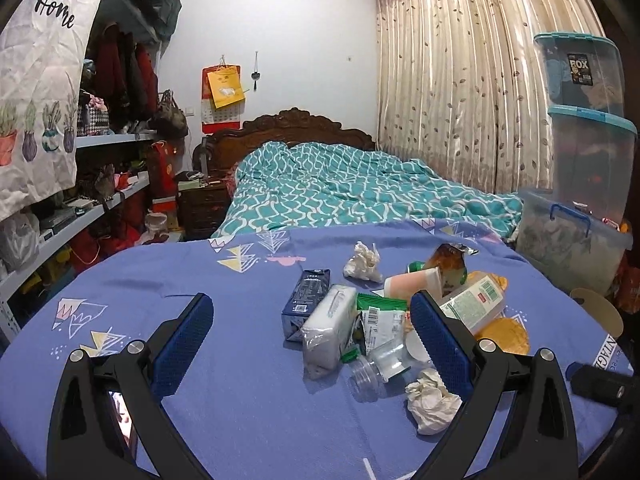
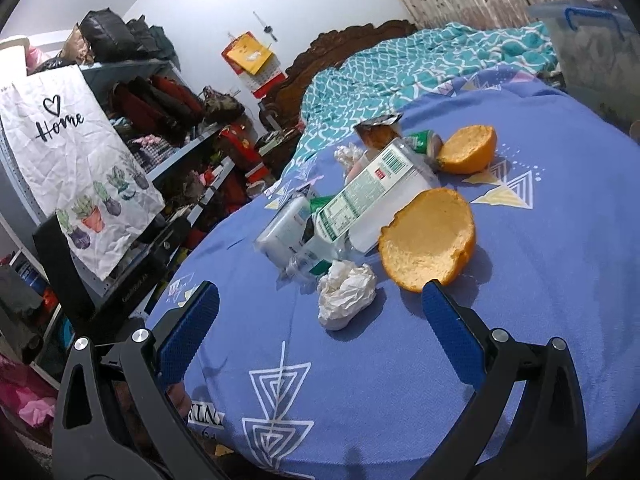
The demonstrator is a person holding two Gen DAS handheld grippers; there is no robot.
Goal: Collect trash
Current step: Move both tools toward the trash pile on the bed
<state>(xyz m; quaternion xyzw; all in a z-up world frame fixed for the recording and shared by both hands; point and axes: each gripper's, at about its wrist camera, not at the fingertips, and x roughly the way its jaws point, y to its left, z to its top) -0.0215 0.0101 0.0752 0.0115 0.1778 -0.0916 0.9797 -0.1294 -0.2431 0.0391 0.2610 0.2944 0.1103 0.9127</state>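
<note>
A pile of trash lies on the round table with the blue patterned cloth [image 1: 224, 400]. In the left wrist view it holds a dark blue carton [image 1: 305, 295], a tissue pack [image 1: 330, 322], a clear plastic cup [image 1: 378, 366], two crumpled tissues [image 1: 432, 402] [image 1: 363, 262] and a white carton [image 1: 474, 305]. My left gripper [image 1: 310, 312] is open, low over the table before the pile. In the right wrist view my right gripper [image 2: 320, 304] is open around a crumpled tissue [image 2: 346, 294], with an orange peel half [image 2: 428, 240] just past its right finger. A second peel half [image 2: 468, 149] lies farther back.
A bed with a teal quilt [image 1: 360, 188] stands behind the table. Cluttered shelves [image 1: 112, 196] with a "Home" cloth [image 1: 36, 92] run along the left. Stacked clear storage boxes [image 1: 584, 128] stand at the right by the curtain. A black device [image 1: 600, 386] rests at the table's right edge.
</note>
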